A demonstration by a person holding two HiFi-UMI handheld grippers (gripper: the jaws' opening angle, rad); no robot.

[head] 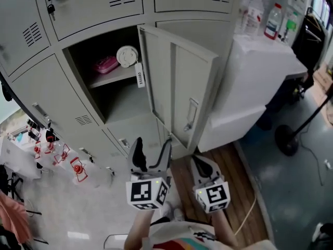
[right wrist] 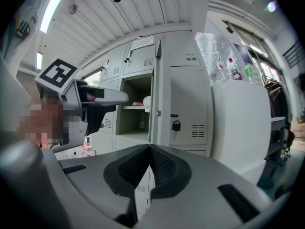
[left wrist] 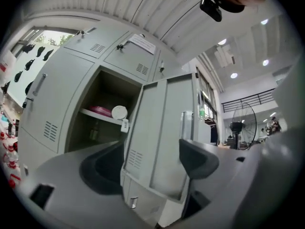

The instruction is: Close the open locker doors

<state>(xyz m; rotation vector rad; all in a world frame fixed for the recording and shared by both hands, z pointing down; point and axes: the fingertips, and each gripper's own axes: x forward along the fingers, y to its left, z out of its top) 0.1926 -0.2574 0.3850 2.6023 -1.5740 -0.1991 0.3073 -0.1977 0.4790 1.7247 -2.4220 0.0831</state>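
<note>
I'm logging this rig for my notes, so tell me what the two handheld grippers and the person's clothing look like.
The left gripper and right gripper are grey plastic, each with two curved jaws lined with black pads, ribbed on the right one. Each carries a white cube printed with black square markers. No cables show. The person wears a white top with coloured stripes.
</note>
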